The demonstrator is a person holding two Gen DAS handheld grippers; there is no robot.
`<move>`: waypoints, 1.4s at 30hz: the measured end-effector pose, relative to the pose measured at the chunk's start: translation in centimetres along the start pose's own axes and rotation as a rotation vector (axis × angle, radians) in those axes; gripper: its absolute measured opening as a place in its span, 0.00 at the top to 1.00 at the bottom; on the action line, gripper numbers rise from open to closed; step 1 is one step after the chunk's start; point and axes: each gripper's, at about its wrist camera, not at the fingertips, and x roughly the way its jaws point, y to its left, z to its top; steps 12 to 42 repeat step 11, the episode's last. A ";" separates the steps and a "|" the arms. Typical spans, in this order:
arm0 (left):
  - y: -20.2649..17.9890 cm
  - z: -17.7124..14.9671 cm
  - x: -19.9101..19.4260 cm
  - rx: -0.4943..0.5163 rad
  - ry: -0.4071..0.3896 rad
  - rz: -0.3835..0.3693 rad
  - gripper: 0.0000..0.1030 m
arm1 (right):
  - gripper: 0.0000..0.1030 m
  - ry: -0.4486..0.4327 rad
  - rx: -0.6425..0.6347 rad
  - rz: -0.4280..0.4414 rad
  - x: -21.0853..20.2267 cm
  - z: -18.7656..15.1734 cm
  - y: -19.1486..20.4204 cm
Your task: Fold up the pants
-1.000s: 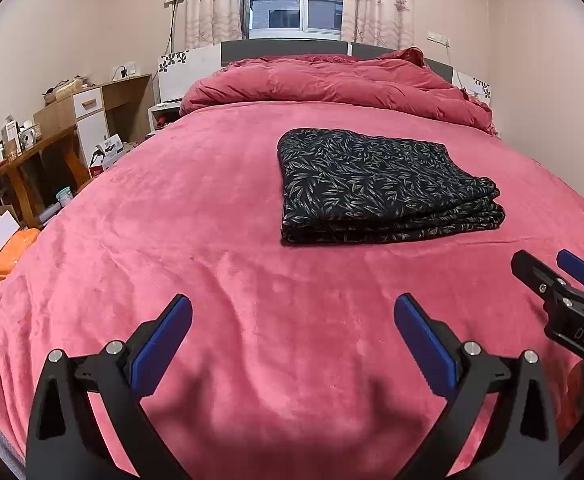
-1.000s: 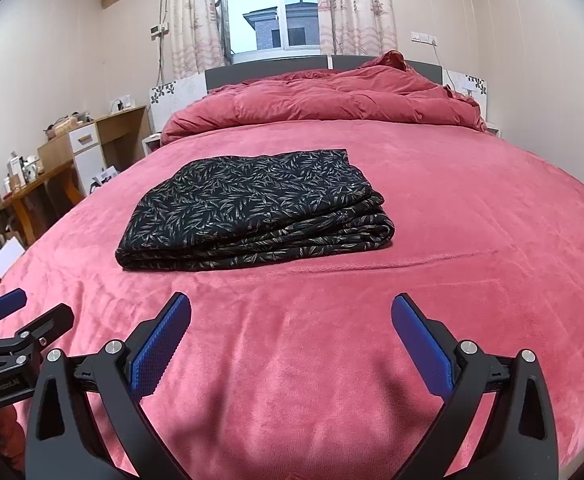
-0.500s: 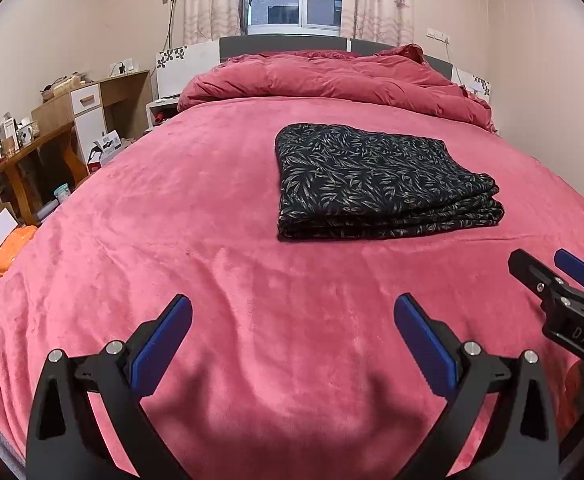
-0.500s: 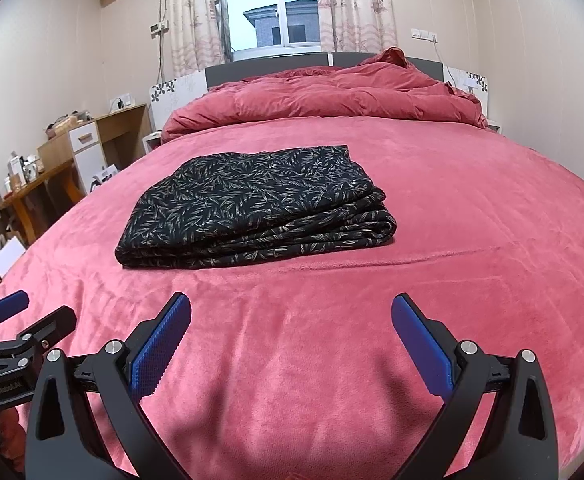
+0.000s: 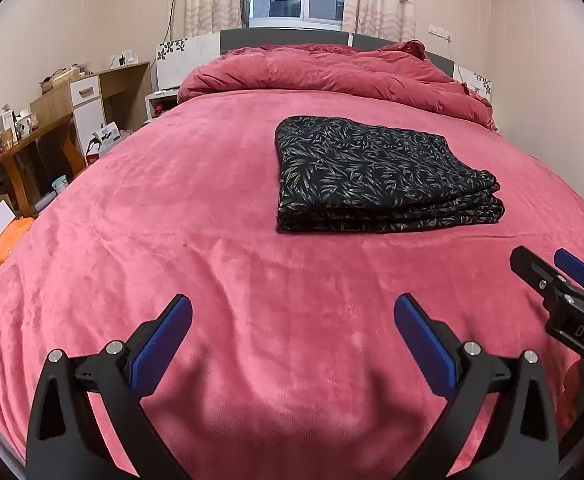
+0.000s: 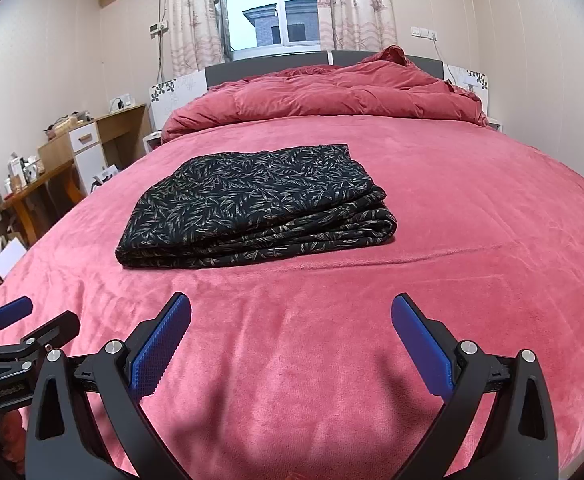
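The folded pants (image 5: 376, 174) lie flat on the bed (image 5: 219, 264), long axis crosswise, while the left gripper (image 5: 292, 316) and right gripper (image 6: 291, 316) hover short of them, jaws spread and empty.

Left view's frame edge is cutting off the right gripper (image 5: 564, 280); desk (image 5: 31, 136) clutter is reading too small to identify.
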 end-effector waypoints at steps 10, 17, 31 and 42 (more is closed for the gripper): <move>0.8 -0.2 1.2 -0.039 0.062 0.011 0.02 | 0.03 0.029 0.001 0.002 0.5 -0.2 0.2; 0.9 -0.3 1.4 -0.042 0.070 0.021 0.02 | 0.03 0.034 0.002 0.002 0.7 -0.2 0.2; 0.9 -0.3 1.4 -0.042 0.070 0.021 0.02 | 0.03 0.034 0.002 0.002 0.7 -0.2 0.2; 0.9 -0.3 1.4 -0.042 0.070 0.021 0.02 | 0.03 0.034 0.002 0.002 0.7 -0.2 0.2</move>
